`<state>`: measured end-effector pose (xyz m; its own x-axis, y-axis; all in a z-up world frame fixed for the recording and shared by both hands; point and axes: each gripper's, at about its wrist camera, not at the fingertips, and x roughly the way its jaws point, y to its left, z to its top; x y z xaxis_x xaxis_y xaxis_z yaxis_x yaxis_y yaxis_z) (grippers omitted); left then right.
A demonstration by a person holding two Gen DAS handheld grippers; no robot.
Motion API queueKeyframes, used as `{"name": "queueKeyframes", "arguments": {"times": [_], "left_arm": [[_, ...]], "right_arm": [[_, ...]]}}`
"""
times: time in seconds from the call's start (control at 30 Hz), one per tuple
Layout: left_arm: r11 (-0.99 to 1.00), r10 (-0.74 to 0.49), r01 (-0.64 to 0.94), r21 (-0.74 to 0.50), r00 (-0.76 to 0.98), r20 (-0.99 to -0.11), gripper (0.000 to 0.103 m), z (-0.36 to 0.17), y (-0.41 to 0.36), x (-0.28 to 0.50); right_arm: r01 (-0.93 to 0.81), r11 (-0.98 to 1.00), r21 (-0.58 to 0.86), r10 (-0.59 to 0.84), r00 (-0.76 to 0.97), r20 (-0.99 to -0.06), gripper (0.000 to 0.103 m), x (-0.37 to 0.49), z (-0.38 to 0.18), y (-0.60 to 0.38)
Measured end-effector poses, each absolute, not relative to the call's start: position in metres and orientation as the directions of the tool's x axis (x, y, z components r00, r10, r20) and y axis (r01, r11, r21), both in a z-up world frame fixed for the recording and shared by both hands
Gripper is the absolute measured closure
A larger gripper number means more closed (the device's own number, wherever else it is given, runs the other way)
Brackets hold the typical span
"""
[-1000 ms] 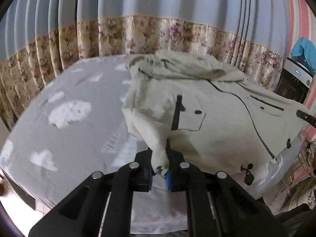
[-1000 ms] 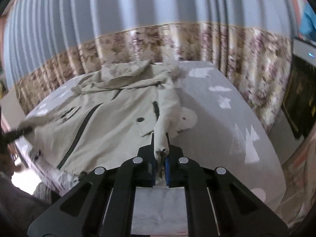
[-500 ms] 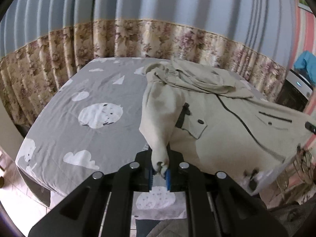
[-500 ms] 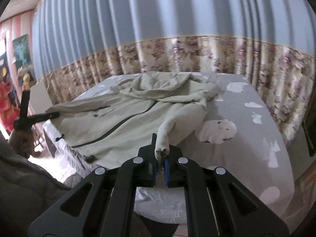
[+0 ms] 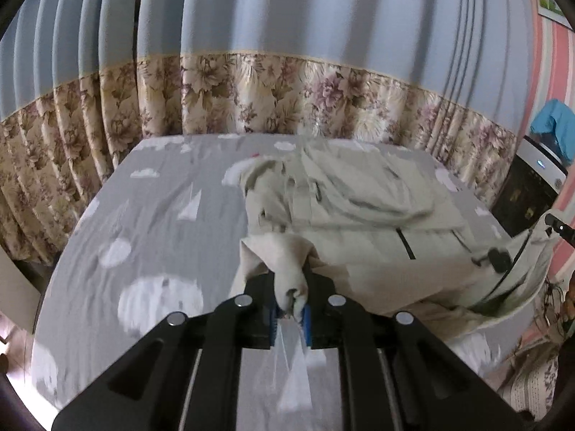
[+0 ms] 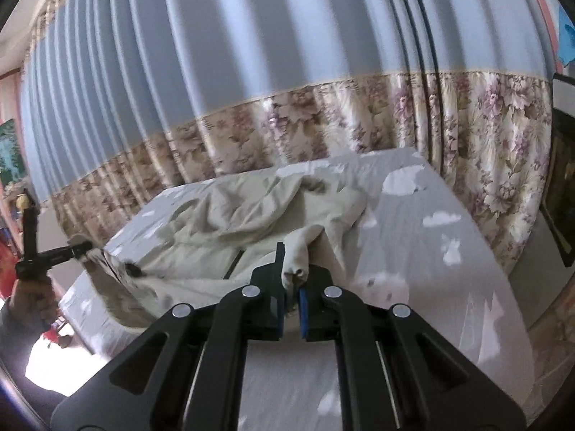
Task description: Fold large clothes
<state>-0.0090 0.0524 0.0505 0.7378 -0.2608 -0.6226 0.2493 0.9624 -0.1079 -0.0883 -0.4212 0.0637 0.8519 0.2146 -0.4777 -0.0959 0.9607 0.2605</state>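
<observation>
A large beige jacket (image 5: 359,222) with a dark zip lies spread on a bed with a grey sheet (image 5: 151,237). My left gripper (image 5: 290,309) is shut on the cuff of one beige sleeve (image 5: 284,262), held above the sheet. My right gripper (image 6: 291,283) is shut on the cuff of the other sleeve (image 6: 298,248). The jacket (image 6: 230,226) bunches up between them. The right gripper shows at the far right of the left wrist view (image 5: 555,222), and the left gripper at the far left of the right wrist view (image 6: 61,253).
Blue curtains with a floral band (image 5: 273,97) hang behind the bed. A dark cabinet with a white appliance (image 5: 528,179) stands at the right. The bed's near edge (image 6: 90,309) drops to the floor at the left of the right wrist view.
Both grippers have lifted and carried the sleeve cuffs forward over the bed. The jacket has bunched toward the far end and its hem has risen off the near edge.
</observation>
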Motion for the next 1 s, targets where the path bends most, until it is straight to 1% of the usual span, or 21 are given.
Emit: {"name": "queueKeyframes", "arguments": {"times": [0.23,0.37,0.43,0.67,0.77,0.87,0.93,0.97,1.0], "left_arm": [[0.961,-0.267,0.252,-0.113,0.740,-0.618,0.092,0.056,0.041,0.064],[0.955,-0.288,0.270,-0.126,0.730,-0.620,0.092,0.060,0.039,0.106],[0.955,-0.277,0.279,-0.098,0.730,-0.625,0.092,0.061,0.033,0.131],[0.962,-0.250,0.257,-0.090,0.706,-0.662,0.091,0.056,0.020,0.218],[0.967,-0.245,0.219,-0.127,0.680,-0.691,0.089,0.044,0.020,0.260],[0.975,-0.205,0.199,-0.096,0.661,-0.722,0.089,0.026,0.010,0.289],[0.980,-0.172,0.191,-0.061,0.638,-0.750,0.088,0.010,0.000,0.306],[0.982,-0.161,0.181,-0.058,0.627,-0.762,0.085,0.002,-0.002,0.312],[0.983,-0.155,0.172,-0.061,0.609,-0.778,0.077,-0.007,-0.002,0.318]], "right_arm": [[-0.041,0.973,0.226,0.151,0.854,-0.497,0.097,-0.010,0.071,-0.425],[-0.020,0.987,0.157,0.100,0.846,-0.524,0.097,0.033,0.074,-0.423],[-0.018,0.991,0.131,0.085,0.841,-0.535,0.097,0.054,0.074,-0.422],[0.026,0.999,0.022,-0.008,0.797,-0.604,0.097,0.142,0.056,-0.415],[0.040,0.999,0.016,-0.021,0.776,-0.631,0.097,0.175,0.043,-0.416],[0.065,0.998,-0.008,-0.055,0.759,-0.649,0.097,0.207,0.029,-0.418],[0.083,0.997,-0.009,-0.068,0.742,-0.667,0.097,0.223,0.019,-0.419],[0.091,0.996,-0.001,-0.068,0.733,-0.677,0.095,0.231,0.013,-0.421],[0.112,0.994,-0.001,-0.081,0.717,-0.693,0.093,0.239,0.005,-0.424]]}}
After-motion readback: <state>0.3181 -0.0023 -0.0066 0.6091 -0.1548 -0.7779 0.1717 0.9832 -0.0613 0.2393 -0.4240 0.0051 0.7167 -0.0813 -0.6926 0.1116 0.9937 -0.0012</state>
